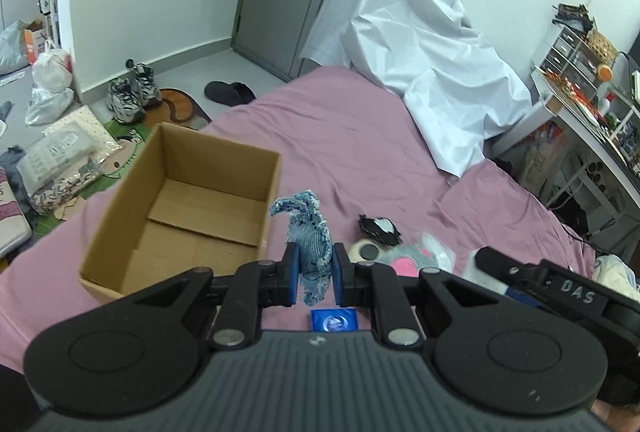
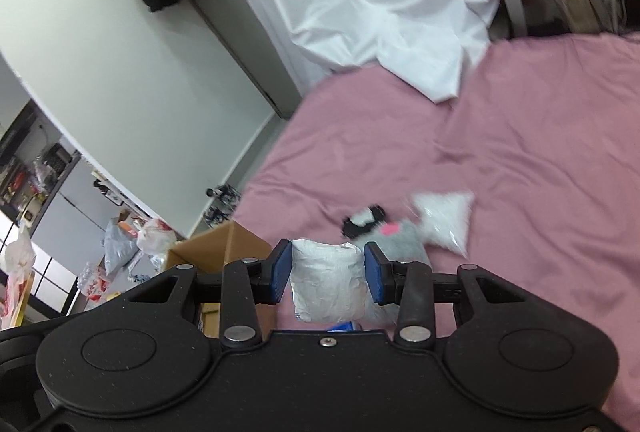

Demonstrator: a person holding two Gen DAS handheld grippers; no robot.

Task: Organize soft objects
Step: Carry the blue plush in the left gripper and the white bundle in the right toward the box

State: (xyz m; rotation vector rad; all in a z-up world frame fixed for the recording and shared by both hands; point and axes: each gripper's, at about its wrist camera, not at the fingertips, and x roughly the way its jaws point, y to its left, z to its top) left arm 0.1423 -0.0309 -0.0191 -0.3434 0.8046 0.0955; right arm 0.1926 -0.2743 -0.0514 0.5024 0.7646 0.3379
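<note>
On the pink bed, an open cardboard box sits left of our left gripper, whose jaws clamp a blue knitted toy upright. Our right gripper hovers level above the bed, jaws pinching a silver-white pouch between them.

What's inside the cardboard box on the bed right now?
The cardboard box shows only its bare brown floor and bottom flaps; no soft items are visible in it. Its near wall hides the closest strip of floor. The blue knitted toy is outside, in the left tongs.
</note>
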